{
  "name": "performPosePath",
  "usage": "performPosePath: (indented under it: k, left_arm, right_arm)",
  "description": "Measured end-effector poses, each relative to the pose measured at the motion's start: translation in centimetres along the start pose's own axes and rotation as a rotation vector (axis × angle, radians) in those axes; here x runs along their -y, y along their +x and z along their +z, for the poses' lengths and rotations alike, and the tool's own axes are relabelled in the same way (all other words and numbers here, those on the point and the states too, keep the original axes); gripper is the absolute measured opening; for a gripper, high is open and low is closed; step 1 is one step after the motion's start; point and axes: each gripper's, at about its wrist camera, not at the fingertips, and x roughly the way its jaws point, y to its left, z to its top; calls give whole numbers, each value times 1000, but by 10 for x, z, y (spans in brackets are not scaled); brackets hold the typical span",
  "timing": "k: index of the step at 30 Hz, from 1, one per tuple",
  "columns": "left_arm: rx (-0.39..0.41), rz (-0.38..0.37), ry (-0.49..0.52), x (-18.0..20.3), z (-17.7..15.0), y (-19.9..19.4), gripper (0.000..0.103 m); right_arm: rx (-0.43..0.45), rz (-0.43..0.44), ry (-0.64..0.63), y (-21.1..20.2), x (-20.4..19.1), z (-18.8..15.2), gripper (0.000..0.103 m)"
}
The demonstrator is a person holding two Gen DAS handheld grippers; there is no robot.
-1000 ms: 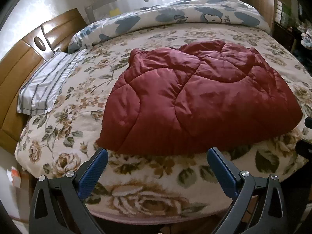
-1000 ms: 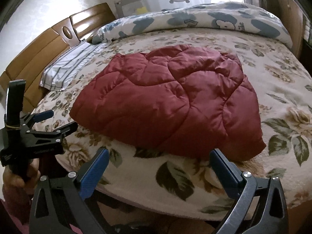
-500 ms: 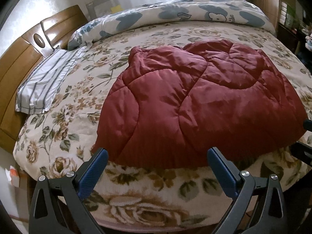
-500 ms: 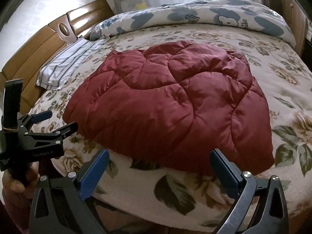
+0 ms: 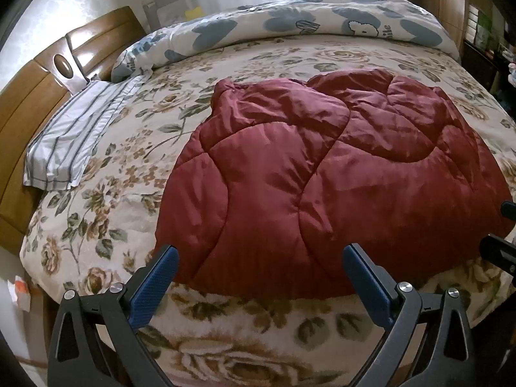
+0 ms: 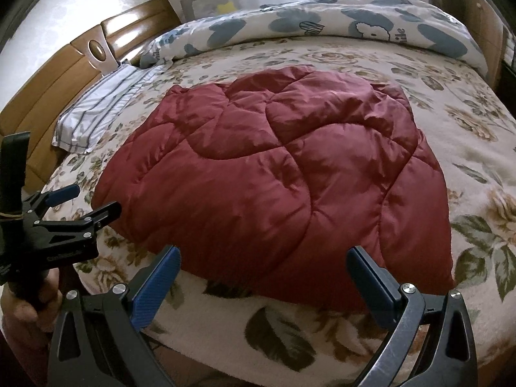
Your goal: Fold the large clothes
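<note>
Your red quilted garment (image 5: 322, 174) lies spread and puffy mid-bed (image 5: 245, 332), looks at most partly folded, and with left hand-held gripper (image 5: 259, 277) and right hand-held gripper (image 6: 262, 277) both agape, empty, short of its near hem, most folds remain.

Left gripper (image 5: 260, 274): we have moved it closer to the red coat (image 5: 322, 187); its open tips now reach the near edge.
Right gripper (image 6: 263, 275): we brought it closer too, tips now over the coat's edge.
Coat: it looks bigger in both views.
</note>
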Motion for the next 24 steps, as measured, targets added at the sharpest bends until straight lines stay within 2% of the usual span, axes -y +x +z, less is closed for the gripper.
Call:
performPosePath:
  k: [24]
  left_arm:
    - [8,-5,-6,-1,11,2,102]
  right_arm:
    - [17,4,-2,-2,0,10,103]
